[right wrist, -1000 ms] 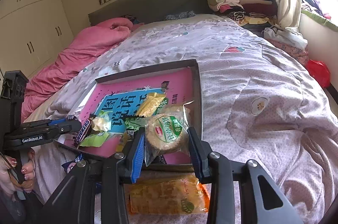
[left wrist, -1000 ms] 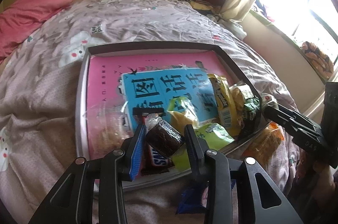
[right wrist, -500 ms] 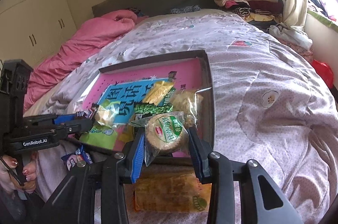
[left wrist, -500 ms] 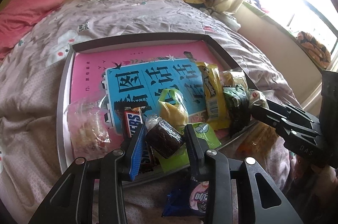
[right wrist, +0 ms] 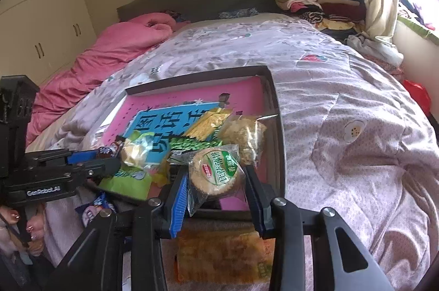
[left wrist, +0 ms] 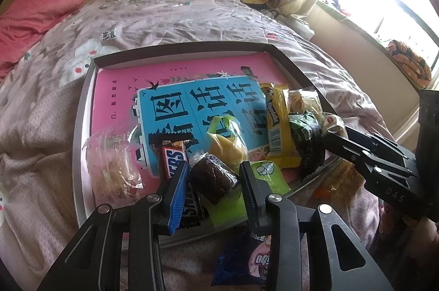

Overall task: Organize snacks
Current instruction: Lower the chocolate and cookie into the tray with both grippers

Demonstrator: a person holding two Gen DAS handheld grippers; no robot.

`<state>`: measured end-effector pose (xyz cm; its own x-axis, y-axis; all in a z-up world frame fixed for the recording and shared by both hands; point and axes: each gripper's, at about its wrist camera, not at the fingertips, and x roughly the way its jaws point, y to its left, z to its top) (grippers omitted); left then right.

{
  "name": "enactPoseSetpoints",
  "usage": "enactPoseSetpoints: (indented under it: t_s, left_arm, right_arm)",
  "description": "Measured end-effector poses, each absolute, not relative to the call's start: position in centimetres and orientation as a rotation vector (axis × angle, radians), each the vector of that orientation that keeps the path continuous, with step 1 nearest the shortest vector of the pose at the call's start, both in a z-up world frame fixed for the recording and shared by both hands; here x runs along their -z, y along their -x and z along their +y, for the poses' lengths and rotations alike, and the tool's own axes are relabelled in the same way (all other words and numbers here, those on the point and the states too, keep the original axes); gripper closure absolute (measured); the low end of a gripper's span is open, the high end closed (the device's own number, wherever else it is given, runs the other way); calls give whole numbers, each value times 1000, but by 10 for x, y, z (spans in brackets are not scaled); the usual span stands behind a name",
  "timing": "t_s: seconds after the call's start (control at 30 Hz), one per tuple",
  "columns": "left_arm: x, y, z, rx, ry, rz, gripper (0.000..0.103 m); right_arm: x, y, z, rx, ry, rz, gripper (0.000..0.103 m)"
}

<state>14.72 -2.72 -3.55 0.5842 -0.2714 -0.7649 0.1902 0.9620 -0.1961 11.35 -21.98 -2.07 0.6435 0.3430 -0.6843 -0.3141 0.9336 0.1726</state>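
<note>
A shallow dark-rimmed box [left wrist: 82,104] with a pink and blue printed bottom lies on the bed and holds several snacks. My left gripper [left wrist: 215,181] is shut on a wrapped brown cake [left wrist: 212,178] over the box's near edge, above a Snickers bar [left wrist: 172,156] and a green packet [left wrist: 267,173]. My right gripper [right wrist: 216,181] is shut on a round biscuit in a clear and green wrapper [right wrist: 216,173] over the box's near right corner [right wrist: 279,153]. The left gripper shows at the left of the right wrist view [right wrist: 90,167].
A yellow packet [left wrist: 277,126], a dark green packet [left wrist: 307,137] and a clear bagged pastry [left wrist: 112,167] lie in the box. A blue packet [left wrist: 247,260] and an orange packet [right wrist: 225,255] lie on the quilt by the near edge. A pink duvet [right wrist: 109,49] lies at the far left.
Both grippers have moved forward over the box with their snacks still held. More of the box's near part and the blue packet now show.
</note>
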Motion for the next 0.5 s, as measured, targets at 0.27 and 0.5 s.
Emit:
enactPoseSetpoints:
  t_s: [0.27, 0.5]
  left_arm:
    - [36, -148, -27, 268, 86, 908, 64]
    - [36, -148, -28, 265, 85, 908, 64]
  right_arm:
    - [23, -116, -221, -348, -35, 794, 63]
    - [23, -117, -222, -343, -32, 800, 62]
